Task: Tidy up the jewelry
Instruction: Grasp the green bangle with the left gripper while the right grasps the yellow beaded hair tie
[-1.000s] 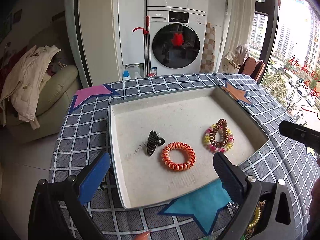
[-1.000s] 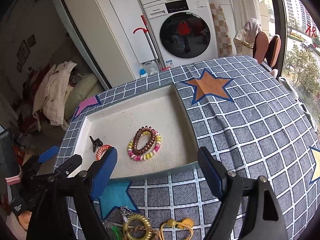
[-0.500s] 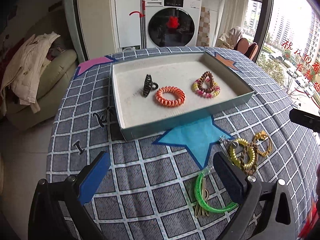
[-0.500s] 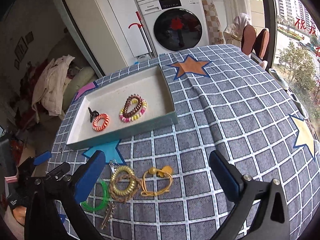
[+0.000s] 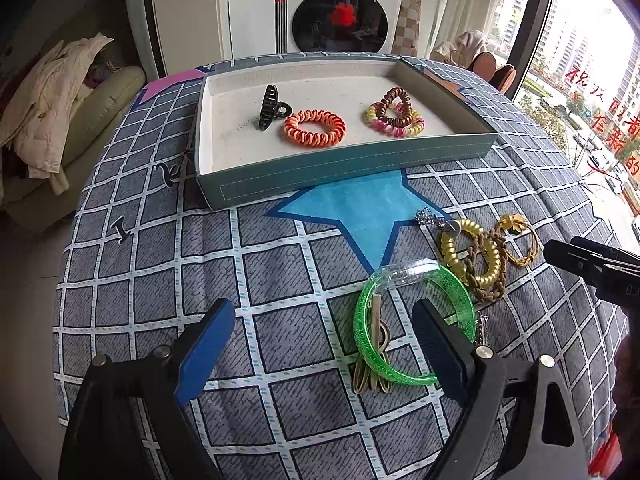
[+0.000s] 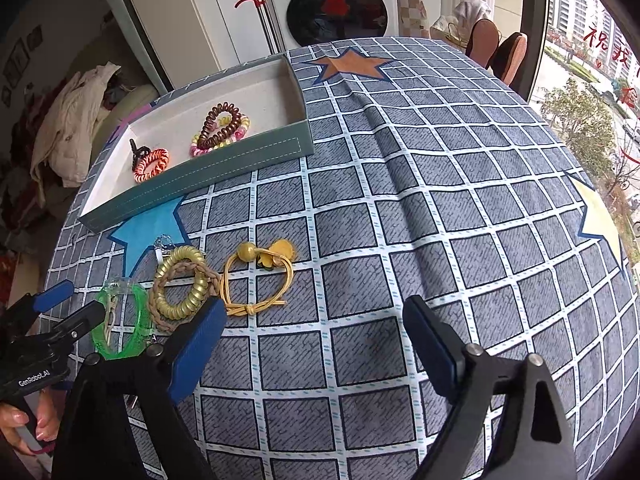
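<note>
The left gripper [image 5: 324, 334] was wide open over the counter [image 5: 160, 264], holding nothing, next to the green bangle [image 5: 412, 320]. The tray [image 5: 344, 168] sat farther back. The right gripper [image 6: 314, 326] was closing on nothing, near the yellow tie [image 6: 256, 280]. Next, one probably had to grab a piece.

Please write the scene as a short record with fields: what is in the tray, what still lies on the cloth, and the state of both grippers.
tray: black claw clip, orange coil tie, brown and multicolour coil ties
on cloth: green bangle, gold coil tie, yellow cord tie
left hand-held gripper: open, empty
right hand-held gripper: jaws closing, nothing between them
</note>
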{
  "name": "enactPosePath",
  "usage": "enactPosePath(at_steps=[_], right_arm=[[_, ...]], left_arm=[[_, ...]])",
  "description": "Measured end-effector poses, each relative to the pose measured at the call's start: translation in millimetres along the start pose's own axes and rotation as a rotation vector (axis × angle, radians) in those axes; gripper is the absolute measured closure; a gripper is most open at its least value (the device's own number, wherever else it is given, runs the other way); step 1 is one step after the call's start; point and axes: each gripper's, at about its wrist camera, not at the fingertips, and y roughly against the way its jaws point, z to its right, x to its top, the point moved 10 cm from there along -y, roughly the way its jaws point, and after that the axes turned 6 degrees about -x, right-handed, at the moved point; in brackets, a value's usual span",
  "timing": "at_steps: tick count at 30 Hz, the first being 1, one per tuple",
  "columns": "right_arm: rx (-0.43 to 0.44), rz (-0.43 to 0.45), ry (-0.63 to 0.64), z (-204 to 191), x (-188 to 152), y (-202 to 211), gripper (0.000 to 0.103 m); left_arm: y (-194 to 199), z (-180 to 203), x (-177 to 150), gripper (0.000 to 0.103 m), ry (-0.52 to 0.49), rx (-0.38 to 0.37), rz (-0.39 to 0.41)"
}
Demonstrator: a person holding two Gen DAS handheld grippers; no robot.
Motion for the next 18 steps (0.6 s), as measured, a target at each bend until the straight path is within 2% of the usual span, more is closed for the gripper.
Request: enactPosePath(at_steps=[2, 3, 5, 8, 13, 15, 18], right_arm=[[0.003, -0.002, 0.009, -4, 1, -3, 0.025], [0.005, -0.004, 0.015, -7, 2, -5, 0.027], [0.01, -0.009, 0.038, -13, 4, -10, 0.034], [-0.02, -0.012, 0.098, -21, 7, -18, 0.042], [-0.065, -0.004, 0.195, -30, 11, -24, 0.048], [-0.069, 0.007, 0.22, -33, 11, -24, 0.05], [-0.058, 0.009, 0.233, -35, 10, -23, 0.057]], left_arm=[[-1, 1, -1, 0.008, 0.005, -0.003, 0.0], [-2, 2, -1, 0.013, 0.004, -0.005, -0.005], [-3, 3, -1, 0.013, 0.0, -0.001, -0.008], [-5, 4, -2, 0.024, -0.008, 0.006, -0.017], [-7, 5, -4, 0.025, -0.011, 0.011, -0.026], [-7, 6, -3, 0.033, -0.021, 0.011, -0.024], [-7, 7, -3, 0.034, -0.029, 0.012, -0.024]])
